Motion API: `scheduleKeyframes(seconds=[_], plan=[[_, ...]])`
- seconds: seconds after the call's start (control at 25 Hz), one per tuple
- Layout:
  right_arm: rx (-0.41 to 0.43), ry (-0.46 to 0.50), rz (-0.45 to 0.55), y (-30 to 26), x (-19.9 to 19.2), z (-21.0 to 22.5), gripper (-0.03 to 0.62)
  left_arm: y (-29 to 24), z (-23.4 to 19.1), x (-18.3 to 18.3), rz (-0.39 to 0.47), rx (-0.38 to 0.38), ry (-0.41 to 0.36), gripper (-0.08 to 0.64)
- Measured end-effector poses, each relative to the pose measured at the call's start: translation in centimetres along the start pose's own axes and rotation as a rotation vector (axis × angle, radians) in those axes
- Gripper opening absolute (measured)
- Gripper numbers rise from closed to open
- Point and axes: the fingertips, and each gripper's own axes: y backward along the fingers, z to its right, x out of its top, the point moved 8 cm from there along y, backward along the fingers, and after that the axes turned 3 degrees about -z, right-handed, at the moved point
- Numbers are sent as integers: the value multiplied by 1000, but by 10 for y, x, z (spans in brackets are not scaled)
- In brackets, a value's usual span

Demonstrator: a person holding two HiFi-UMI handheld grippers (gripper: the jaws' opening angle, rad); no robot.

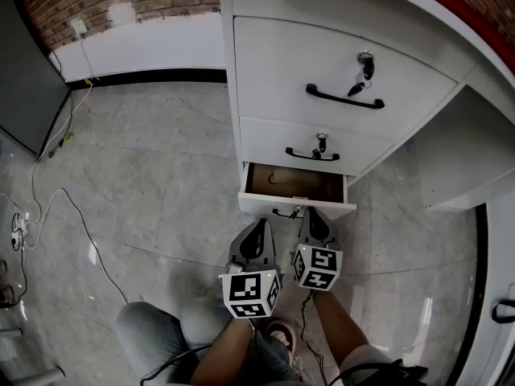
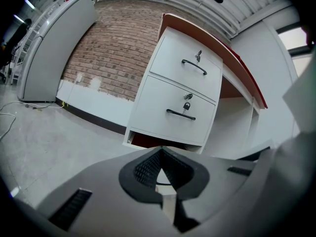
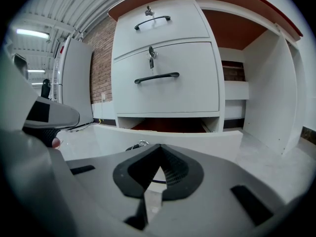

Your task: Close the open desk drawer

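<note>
Two grippers, jaws pressed together on nothing, face the pulled-out bottom drawer (image 1: 294, 183) at twelve o'clock: plant your right gripper (image 1: 312, 215) squarely on its white front (image 1: 261, 203) beside the handle (image 1: 285, 213), hold the left gripper (image 1: 259, 227) clear at nine o'clock, and push straight until flush.

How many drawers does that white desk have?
3. The top drawer is shut, the middle drawer under it is shut, and the bottom drawer by the floor is pulled open. No more show.
</note>
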Motion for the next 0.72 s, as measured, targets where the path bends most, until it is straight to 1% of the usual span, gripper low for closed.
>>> scheduleKeyframes(seconds=[0.2,0.48,0.64,0.72], plan=[[-9,13,10,-6,1,1,-2,3,2,1,5,-1,-19,5],[21,7,5,-15,5,6,-2,6,4,5,22,1,-12,5],[17,-1,8,-17,7,7,-2,10,12,10,41,-20,13,5],[11,-1,19,-18,7,7,-2,11,15,11,46,-22,0,5]])
